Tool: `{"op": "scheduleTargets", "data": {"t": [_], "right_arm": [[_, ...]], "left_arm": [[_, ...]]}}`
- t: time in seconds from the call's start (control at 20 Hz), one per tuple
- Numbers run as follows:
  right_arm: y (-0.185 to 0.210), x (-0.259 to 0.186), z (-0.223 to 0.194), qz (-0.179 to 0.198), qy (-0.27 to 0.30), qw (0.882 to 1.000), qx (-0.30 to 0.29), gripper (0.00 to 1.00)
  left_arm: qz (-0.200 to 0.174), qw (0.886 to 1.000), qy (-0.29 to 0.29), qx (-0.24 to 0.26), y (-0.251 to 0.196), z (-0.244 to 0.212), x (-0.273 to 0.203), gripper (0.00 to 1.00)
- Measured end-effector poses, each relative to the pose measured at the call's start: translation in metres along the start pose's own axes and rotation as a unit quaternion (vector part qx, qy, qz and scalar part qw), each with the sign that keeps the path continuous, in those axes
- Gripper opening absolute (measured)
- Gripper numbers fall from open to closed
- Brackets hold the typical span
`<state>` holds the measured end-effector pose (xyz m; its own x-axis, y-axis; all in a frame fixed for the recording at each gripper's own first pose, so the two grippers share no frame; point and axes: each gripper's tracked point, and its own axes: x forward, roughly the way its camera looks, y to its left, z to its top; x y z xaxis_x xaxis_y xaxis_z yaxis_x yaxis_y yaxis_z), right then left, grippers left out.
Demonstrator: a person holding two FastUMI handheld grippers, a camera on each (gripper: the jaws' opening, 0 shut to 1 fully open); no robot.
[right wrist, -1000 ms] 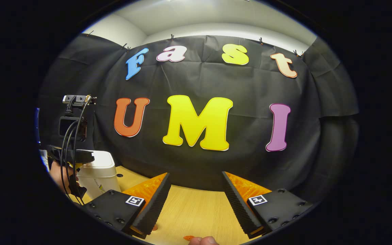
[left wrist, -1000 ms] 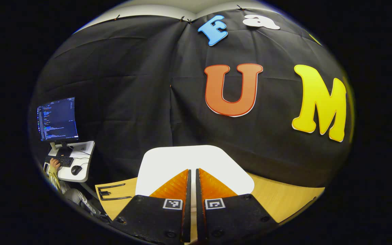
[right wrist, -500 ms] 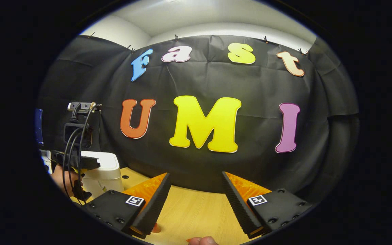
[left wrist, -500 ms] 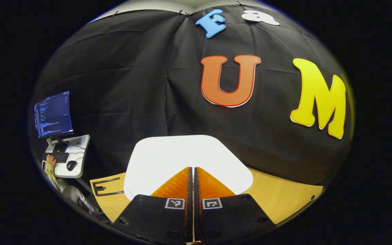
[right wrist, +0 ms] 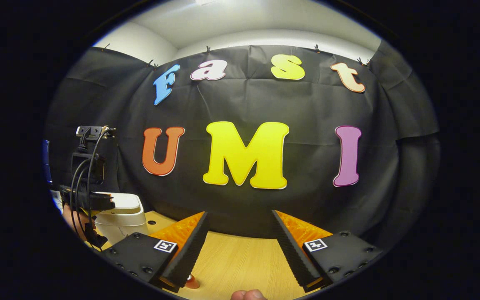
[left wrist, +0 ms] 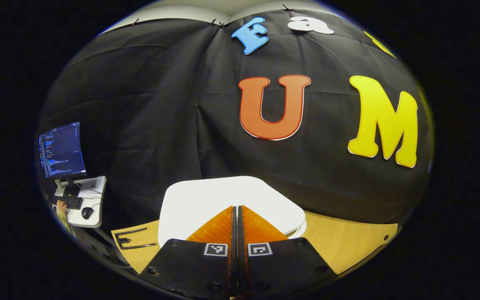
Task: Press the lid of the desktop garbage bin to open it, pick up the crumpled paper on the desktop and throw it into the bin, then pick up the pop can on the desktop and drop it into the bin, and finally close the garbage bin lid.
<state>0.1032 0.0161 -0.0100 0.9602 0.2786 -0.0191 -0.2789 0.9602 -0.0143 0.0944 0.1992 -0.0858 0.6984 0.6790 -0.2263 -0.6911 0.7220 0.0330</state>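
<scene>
A black cloth wall (right wrist: 265,100) hangs behind the wooden counter (right wrist: 240,262). At eight o'clock, a small white desk (left wrist: 92,202) holds a monitor (left wrist: 61,150).

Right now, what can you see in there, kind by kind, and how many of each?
Tongs: 2 (left tongs shut, right tongs open)
White bin: 1
Wooden table: 1
Monitor: 1
Keyboard: 1
Mouse: 1
Total: 7
</scene>
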Motion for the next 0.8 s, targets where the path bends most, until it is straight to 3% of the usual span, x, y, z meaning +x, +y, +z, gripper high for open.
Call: {"op": "scheduleTargets", "data": {"t": [0.35, 0.55, 0.6, 0.8], "right_arm": [[-0.007, -0.019, 0.018, -0.03, -0.024, 0.999, 0.004, 0.95], [-0.015, -0.034, 0.026, -0.051, -0.033, 0.998, -0.001, 0.95], [-0.017, -0.039, 0.028, -0.056, -0.036, 0.998, -0.004, 0.94], [-0.024, -0.048, 0.03, -0.071, -0.042, 0.997, -0.005, 0.95]], "left_arm": [[-0.069, 0.995, -0.065, 0.037, -0.016, 0.055, -0.034, 0.11], [-0.111, 0.992, -0.061, 0.025, -0.022, 0.058, -0.049, 0.11], [-0.127, 0.99, -0.059, 0.018, -0.024, 0.057, -0.056, 0.05], [-0.165, 0.984, -0.071, 0.015, -0.031, 0.062, -0.078, 0.41]]}}
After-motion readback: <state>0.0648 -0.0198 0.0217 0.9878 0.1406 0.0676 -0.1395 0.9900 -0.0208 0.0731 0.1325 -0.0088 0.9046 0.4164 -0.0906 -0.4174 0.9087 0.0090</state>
